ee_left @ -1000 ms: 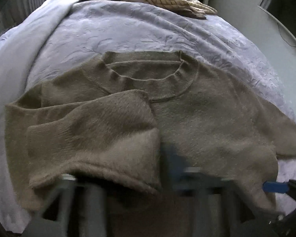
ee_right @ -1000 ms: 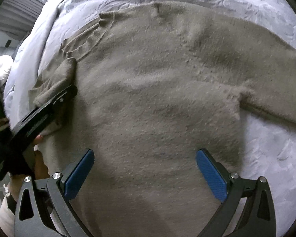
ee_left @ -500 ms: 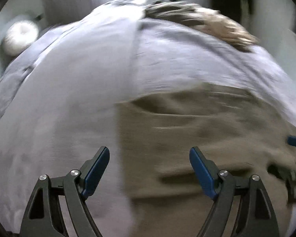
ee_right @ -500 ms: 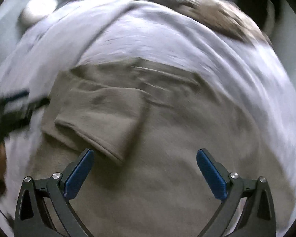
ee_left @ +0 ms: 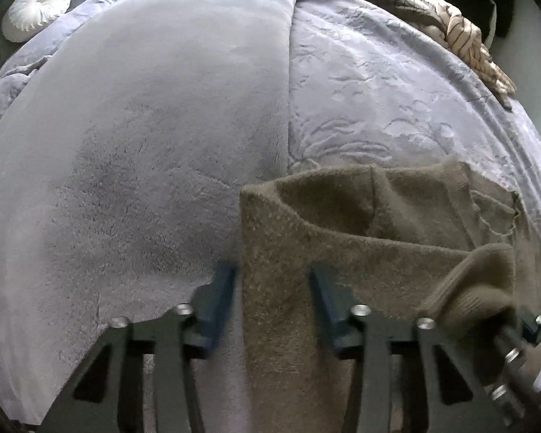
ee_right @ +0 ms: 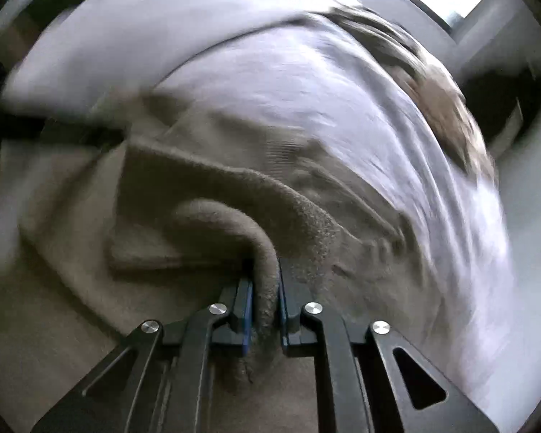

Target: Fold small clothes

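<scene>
My right tool (ee_right: 265, 288) is pinching a fold of the brown sweater (ee_left: 360, 245) lying on the bed (ee_left: 144, 126). My left tool (ee_left: 272, 288) is straddling its left edge, jaws partly apart, not gripping.

Olive-brown knit sweater (ee_left: 342, 252) on lilac quilted bedspread (ee_left: 378, 90), right of plush grey blanket (ee_left: 144, 126). Round white tufted cushion (ee_left: 36, 9) far left; striped beige garment heap (ee_left: 461, 36) behind.

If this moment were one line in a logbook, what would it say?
task: fold sweater | right gripper: shut on sweater fold | left gripper: open, straddling sweater edge | surface: lavender blanket
</scene>
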`<state>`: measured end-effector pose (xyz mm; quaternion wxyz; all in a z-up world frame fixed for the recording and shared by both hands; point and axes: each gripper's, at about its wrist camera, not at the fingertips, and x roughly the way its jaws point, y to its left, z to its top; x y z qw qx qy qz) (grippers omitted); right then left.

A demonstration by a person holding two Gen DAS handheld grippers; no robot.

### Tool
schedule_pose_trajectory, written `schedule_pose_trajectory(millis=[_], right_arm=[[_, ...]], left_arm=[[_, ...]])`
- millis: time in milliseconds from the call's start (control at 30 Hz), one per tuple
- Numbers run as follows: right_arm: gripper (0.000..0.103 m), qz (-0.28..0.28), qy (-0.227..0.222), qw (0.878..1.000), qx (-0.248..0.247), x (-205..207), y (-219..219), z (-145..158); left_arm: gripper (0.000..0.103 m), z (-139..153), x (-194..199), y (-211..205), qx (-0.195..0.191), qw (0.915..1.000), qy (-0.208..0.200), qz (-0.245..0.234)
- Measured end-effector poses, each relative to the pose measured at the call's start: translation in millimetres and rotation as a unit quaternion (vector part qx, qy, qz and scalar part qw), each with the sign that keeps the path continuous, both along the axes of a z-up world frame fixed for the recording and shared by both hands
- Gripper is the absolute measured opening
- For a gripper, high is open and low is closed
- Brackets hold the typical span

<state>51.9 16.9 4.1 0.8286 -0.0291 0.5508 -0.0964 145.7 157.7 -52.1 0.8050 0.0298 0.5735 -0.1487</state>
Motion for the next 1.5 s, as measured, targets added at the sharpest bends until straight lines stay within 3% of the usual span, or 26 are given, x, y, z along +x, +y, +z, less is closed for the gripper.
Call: schedule_pose_trajectory(millis=[67, 133, 200, 267, 333, 367, 400, 433, 467, 567, 700, 833, 933, 1067, 1100, 1133, 1167, 1233, 1267, 1333, 1367, 1433, 1500], right_arm=[[0.011, -0.109, -0.031, 0.988, 0.107, -23, -51, 6], [0.011, -0.204, -0.054, 0.958, 0.197, -51, -91, 2], [0.012, -0.317, -0.077, 0.896, 0.301, -93, -136, -14], [0.023, -0.382, -0.076, 0.846, 0.364, -126, -162, -34], [0.042, -0.406, -0.087, 0.813, 0.408, -147, -173, -43], [0.043, -0.412, -0.099, 0.794, 0.436, -156, -179, -47], [0.044, -0.414, -0.101, 0.790, 0.442, -159, -181, -46], [0.046, -0.413, -0.105, 0.789, 0.442, -160, -183, -42], [0.047, -0.412, -0.107, 0.790, 0.441, -159, -184, -40], [0.047, -0.405, -0.110, 0.788, 0.451, -153, -188, -37], [0.047, -0.409, -0.111, 0.767, 0.482, -147, -191, -43], [0.054, -0.411, -0.108, 0.769, 0.477, -156, -184, -41], [0.060, -0.421, -0.121, 0.756, 0.487, -169, -186, -42], [0.061, -0.440, -0.141, 0.727, 0.508, -167, -198, -53], [0.061, -0.443, -0.135, 0.727, 0.506, -163, -202, -55], [0.048, -0.443, -0.131, 0.731, 0.503, -158, -205, -56], [0.009, -0.437, -0.123, 0.741, 0.494, -151, -208, -53], [0.008, -0.424, -0.110, 0.769, 0.466, -143, -209, -43], [0.008, -0.410, -0.099, 0.796, 0.435, -139, -207, -34], [0.008, -0.392, -0.076, 0.826, 0.397, -135, -203, -28], [0.008, -0.382, -0.052, 0.848, 0.364, -135, -200, -29], [0.008, -0.371, -0.020, 0.872, 0.320, -135, -196, -37], [0.008, -0.367, -0.017, 0.877, 0.310, -141, -195, -37]], left_arm=[[0.033, 0, 3, 0, -0.005, 1.0000, 0.004, -0.002], [0.033, 0, 1, -1, -0.004, 1.0000, 0.003, -0.004], [0.033, 0, 1, -1, -0.003, 1.0000, 0.002, -0.006], [0.033, 0, 1, -1, -0.002, 1.0000, 0.003, -0.005], [0.033, 0, 5, -5, -0.001, 1.0000, 0.007, -0.003], [0.033, 2, 5, -7, 0.000, 0.9999, 0.008, -0.006], [0.031, 4, 6, -8, 0.003, 0.9999, 0.006, -0.011], [0.011, 8, 8, -11, 0.004, 0.9999, 0.002, -0.017], [0.009, 13, 10, -12, -0.001, 0.9997, -0.003, -0.024], [0.009, 23, 14, -4, -0.025, 0.9988, -0.003, -0.041], [0.009, 12, 17, 3, -0.019, 0.9981, 0.010, -0.058], [0.009, 6, 24, 5, -0.034, 0.9974, 0.025, -0.059], [0.009, 2, 28, 8, -0.048, 0.9961, 0.037, -0.065], [0.009, 2, 29, 6, -0.041, 0.9956, 0.039, -0.074], [0.009, 2, 29, 6, -0.039, 0.9957, 0.038, -0.074], [0.009, 2, 29, 6, -0.039, 0.9958, 0.038, -0.073], [0.009, 2, 29, 6, -0.039, 0.9958, 0.039, -0.072], [0.009, 2, 30, 4, -0.040, 0.9958, 0.040, -0.072], [0.009, 2, 30, 4, -0.040, 0.9957, 0.040, -0.073], [0.009, 1, 30, 2, -0.038, 0.9955, 0.038, -0.078], [0.009, 1, 30, 2, -0.037, 0.9955, 0.037, -0.079], [0.010, -1, 29, 3, -0.040, 0.9954, 0.035, -0.080], [0.013, -3, 28, 6, -0.042, 0.9958, 0.034, -0.074]])
